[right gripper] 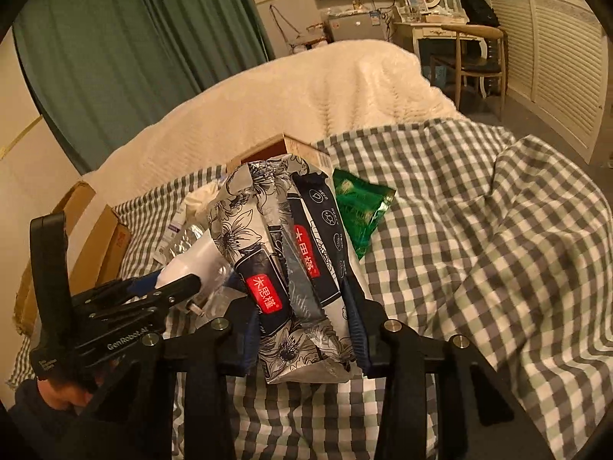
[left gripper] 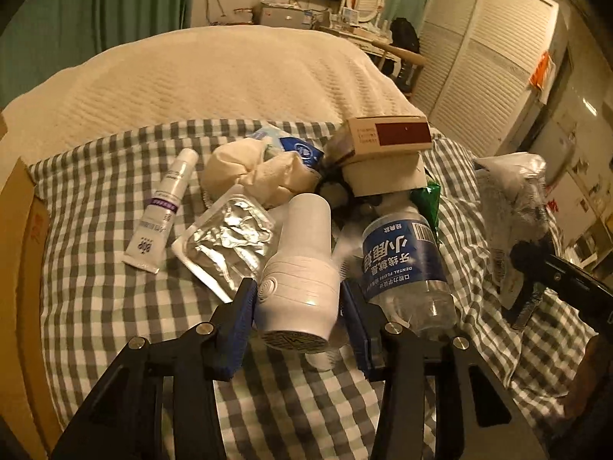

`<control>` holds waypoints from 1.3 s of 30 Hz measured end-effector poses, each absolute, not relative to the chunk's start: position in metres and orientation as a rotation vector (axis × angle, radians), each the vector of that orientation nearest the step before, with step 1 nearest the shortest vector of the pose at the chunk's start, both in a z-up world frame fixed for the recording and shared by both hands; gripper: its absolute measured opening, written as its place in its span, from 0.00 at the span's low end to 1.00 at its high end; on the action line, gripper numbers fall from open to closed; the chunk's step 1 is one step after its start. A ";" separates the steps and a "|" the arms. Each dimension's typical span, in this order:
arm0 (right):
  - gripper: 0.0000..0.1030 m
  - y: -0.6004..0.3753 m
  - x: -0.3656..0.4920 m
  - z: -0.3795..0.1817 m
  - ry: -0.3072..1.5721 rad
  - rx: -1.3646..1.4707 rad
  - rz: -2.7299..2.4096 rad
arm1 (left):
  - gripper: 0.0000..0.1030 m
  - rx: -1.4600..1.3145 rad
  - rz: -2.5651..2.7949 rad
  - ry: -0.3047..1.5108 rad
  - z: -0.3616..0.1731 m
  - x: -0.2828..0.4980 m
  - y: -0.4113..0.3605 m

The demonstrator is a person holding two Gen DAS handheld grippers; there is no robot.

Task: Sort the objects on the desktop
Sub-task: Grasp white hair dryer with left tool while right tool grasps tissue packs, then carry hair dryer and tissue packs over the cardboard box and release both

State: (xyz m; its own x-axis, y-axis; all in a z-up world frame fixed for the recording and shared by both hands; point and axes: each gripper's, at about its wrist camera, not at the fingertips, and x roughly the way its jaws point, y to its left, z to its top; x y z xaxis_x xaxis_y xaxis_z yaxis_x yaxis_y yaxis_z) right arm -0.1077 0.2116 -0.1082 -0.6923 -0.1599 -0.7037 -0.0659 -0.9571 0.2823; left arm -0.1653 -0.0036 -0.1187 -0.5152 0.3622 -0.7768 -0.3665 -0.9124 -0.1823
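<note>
Left wrist view: left gripper [left gripper: 297, 306] clamped on white plastic bottle [left gripper: 299, 268] over the checked cloth [left gripper: 115, 306], rigid, prob light, grip at waist; right gripper [right gripper: 302, 329] squeezes floral tissue pack [right gripper: 283, 253], soft, crushable, grip mid-body.

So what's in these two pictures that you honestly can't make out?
- Left wrist view: the dark item under the stacked boxes is mostly covered, so I can't tell what it is.
- Left wrist view: the right gripper is cut off by the frame edge.
- Right wrist view: the floral packet in the right gripper hides most of the pile.
- Right wrist view: the white bottle is largely behind the left gripper.
</note>
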 end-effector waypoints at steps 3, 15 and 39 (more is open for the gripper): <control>0.36 0.210 -0.104 -0.099 -0.416 1.184 -2.825 | 0.44 -1.236 2.430 -0.013 -0.117 -0.161 -0.009; 0.36 0.194 -0.091 -0.078 -0.300 1.153 -2.848 | 0.44 -1.238 2.432 -0.040 -0.107 -0.144 -0.024; 0.36 0.076 -0.022 0.020 -0.087 0.967 -2.778 | 0.44 -1.204 2.531 -0.143 0.027 -0.103 -0.136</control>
State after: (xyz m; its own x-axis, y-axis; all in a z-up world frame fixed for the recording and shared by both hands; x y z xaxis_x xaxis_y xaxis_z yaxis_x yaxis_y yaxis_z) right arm -0.0217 0.0756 0.0203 -0.7668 -0.2054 -0.6082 0.1670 -0.9786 0.1201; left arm -0.1027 -0.1357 0.0266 -0.5865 0.3396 -0.7353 -0.2543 -0.9392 -0.2309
